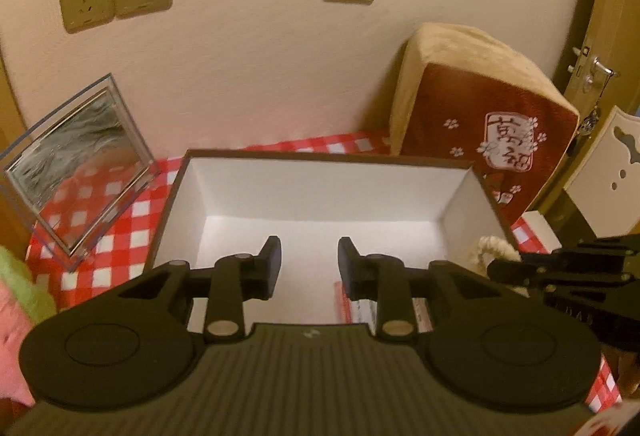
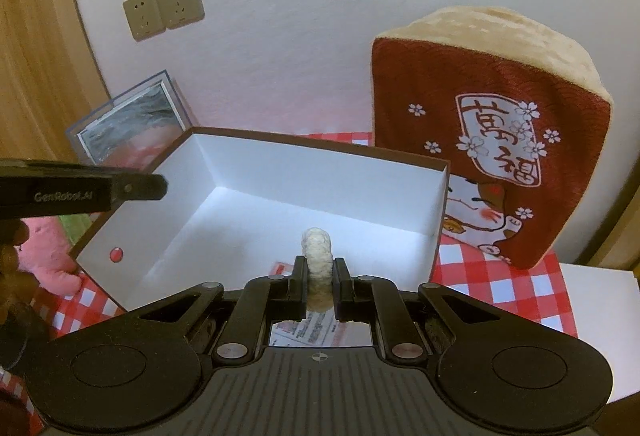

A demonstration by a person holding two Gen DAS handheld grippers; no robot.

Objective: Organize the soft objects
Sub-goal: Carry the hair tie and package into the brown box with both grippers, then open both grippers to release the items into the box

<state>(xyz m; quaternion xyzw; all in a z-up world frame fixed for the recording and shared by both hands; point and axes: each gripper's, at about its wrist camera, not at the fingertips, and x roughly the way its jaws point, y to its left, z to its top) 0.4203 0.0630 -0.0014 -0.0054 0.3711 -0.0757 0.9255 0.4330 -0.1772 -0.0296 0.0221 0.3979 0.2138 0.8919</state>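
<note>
My right gripper [image 2: 318,265] is shut on a small cream fluffy piece [image 2: 317,250], held upright just over the near edge of the open box [image 2: 320,145]. The box is white inside with a brown rim [image 1: 320,156]. My left gripper [image 1: 308,254] hovers over the box's near side, open, with nothing between its fingers. In the left wrist view the right gripper [image 1: 516,268] comes in from the right with the cream piece [image 1: 494,248] at its tip. A pink plush [image 2: 44,248] lies left of the box. A red and tan cushion [image 2: 480,116] leans on the wall.
A clear acrylic photo frame [image 1: 80,164] stands left of the box on the red checked cloth [image 1: 120,248]. Printed paper [image 2: 304,332] lies in the box's near end. The pink and green plush [image 1: 16,316] is at the left edge. A door handle [image 1: 596,70] is far right.
</note>
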